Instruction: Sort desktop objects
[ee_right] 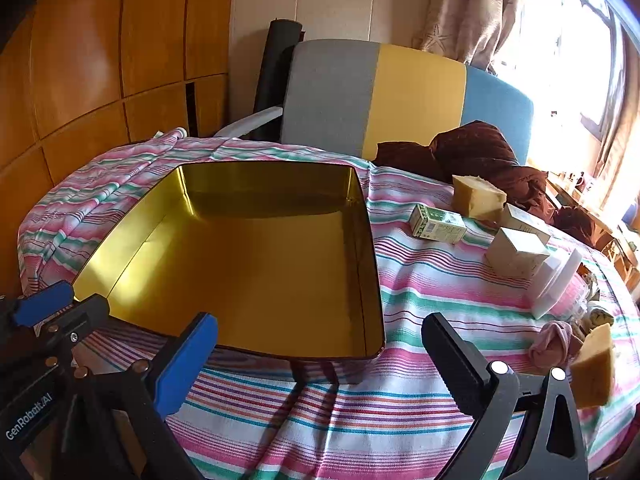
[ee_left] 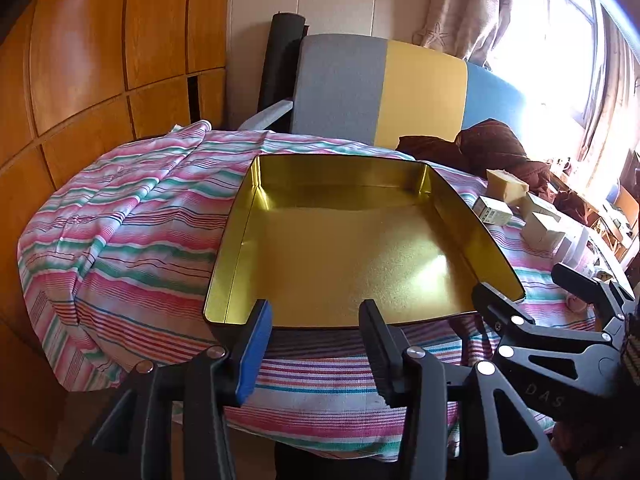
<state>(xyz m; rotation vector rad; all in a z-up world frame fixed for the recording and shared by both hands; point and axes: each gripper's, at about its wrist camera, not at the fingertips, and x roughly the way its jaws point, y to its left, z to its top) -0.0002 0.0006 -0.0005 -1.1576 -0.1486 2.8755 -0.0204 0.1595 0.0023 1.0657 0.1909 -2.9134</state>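
An empty gold tin tray [ee_left: 340, 248] lies open on the striped cloth, and in the right wrist view the tray [ee_right: 256, 264] sits left of centre. My left gripper [ee_left: 316, 344] is open just before the tray's near rim, holding nothing. My right gripper [ee_right: 320, 360] is also open and empty, near the tray's front right corner. To the right of the tray lie a yellow sponge block [ee_right: 476, 196], a small green-printed box [ee_right: 438, 224], two beige boxes [ee_right: 516, 254], a lidded clear container [ee_right: 556, 280], a pink cloth piece [ee_right: 554, 344] and another sponge [ee_right: 594, 372].
The striped tablecloth [ee_left: 140, 240] hangs over the table's left and near edges. Behind stands a grey, yellow and blue chair [ee_left: 380, 92] with a brown garment [ee_right: 480, 152] on it. Wooden cabinets [ee_left: 100, 60] fill the left and a bright window [ee_right: 568, 40] the right.
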